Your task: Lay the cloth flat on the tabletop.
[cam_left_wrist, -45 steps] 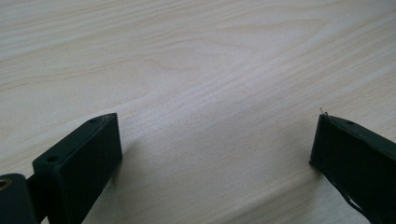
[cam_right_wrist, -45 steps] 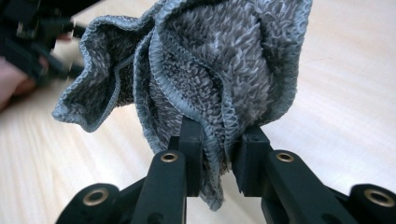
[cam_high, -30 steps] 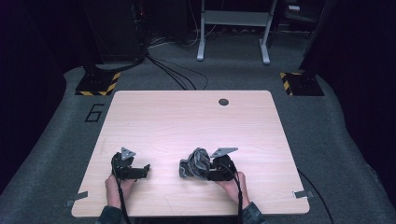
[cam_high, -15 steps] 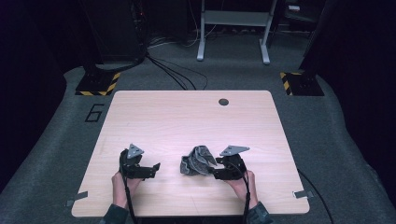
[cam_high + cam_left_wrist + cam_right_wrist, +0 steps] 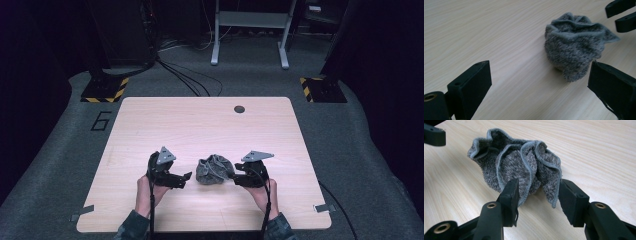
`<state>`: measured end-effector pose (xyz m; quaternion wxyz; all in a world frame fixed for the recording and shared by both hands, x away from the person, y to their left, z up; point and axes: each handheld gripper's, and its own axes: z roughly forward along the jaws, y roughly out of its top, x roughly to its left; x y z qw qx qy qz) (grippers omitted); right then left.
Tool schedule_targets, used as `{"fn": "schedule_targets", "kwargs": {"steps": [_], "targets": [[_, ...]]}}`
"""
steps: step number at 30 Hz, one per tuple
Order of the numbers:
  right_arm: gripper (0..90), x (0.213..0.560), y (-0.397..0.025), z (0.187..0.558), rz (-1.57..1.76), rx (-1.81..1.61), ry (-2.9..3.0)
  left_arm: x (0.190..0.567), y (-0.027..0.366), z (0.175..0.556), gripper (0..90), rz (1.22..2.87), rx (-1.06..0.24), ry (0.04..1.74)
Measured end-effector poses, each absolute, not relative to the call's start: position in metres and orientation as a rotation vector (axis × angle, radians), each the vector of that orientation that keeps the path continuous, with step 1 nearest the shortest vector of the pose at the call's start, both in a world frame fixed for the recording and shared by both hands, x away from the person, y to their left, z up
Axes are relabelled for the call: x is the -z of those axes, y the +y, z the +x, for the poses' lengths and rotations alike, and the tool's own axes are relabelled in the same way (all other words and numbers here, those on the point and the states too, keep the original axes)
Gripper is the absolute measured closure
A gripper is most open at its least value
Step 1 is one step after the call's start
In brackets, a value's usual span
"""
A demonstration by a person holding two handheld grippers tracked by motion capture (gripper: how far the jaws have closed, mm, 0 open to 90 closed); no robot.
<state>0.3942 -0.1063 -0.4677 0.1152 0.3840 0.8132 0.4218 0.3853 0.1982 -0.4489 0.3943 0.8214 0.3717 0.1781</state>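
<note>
A crumpled grey cloth (image 5: pixel 214 170) sits on the wooden table (image 5: pixel 210 125), at its six o'clock. Left gripper (image 5: pixel 541 85) gapes wide, empty. Right gripper (image 5: pixel 537 195) is half open around a hemmed fold. The cloth looks soft, light and floppy; a hem edge seems the best place to pinch.

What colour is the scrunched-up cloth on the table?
The cloth is speckled grey with a lighter grey stitched edge, clearest in the right gripper view.
</note>
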Motion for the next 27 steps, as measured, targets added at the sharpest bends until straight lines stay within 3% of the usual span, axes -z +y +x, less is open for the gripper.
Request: {"fn": "schedule_targets", "kwargs": {"steps": [11,18,21,23,24,27], "targets": [[60.6,0.469,-0.087,0.398,1.077,-1.188,2.424,0.449,0.157,0.381,6.4,2.18,-0.42,0.833],[70.0,0.472,-0.082,0.402,1.073,-1.164,2.441,0.458,0.147,0.388,18.9,2.171,-0.437,0.863],[74.8,0.473,-0.082,0.401,1.073,-1.152,2.443,0.462,0.145,0.391,33.3,2.175,-0.447,0.875],[77.5,0.474,-0.082,0.402,1.069,-1.146,2.442,0.464,0.146,0.392,50.0,2.175,-0.458,0.883],[79.1,0.475,-0.082,0.402,1.082,-1.142,2.439,0.465,0.148,0.392,63.0,2.17,-0.46,0.879],[82.5,0.478,-0.083,0.404,1.09,-1.129,2.437,0.469,0.155,0.394,76.2,2.141,-0.448,0.902]]}}
